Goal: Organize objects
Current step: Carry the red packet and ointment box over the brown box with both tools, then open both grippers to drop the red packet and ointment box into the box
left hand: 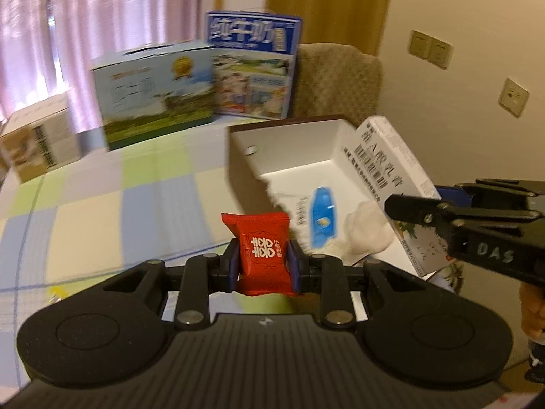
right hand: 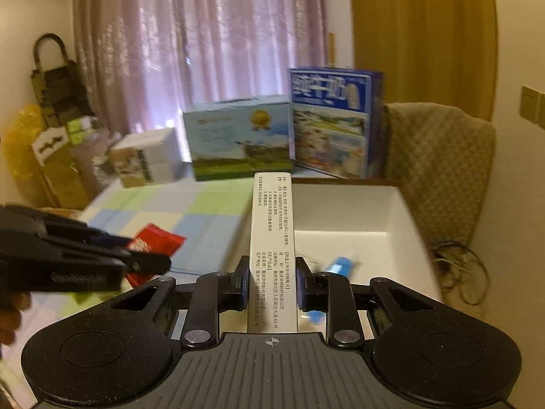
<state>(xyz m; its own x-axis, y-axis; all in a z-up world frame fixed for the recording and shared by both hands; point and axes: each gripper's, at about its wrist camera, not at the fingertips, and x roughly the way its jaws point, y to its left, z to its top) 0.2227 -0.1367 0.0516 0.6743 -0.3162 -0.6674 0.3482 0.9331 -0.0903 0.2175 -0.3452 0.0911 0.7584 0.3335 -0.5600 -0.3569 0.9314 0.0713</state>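
Carrying is the step: left gripper point(left hand: 264, 267) pinches a red sachet point(left hand: 260, 250), right gripper point(right hand: 271, 283) clamps a medicine carton point(right hand: 272, 252), white box point(left hand: 306, 156) at one o'clock. Next, lower both inside and release.

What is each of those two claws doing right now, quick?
Left gripper: closed on the red snack packet.
Right gripper: closed on the white medicine box.
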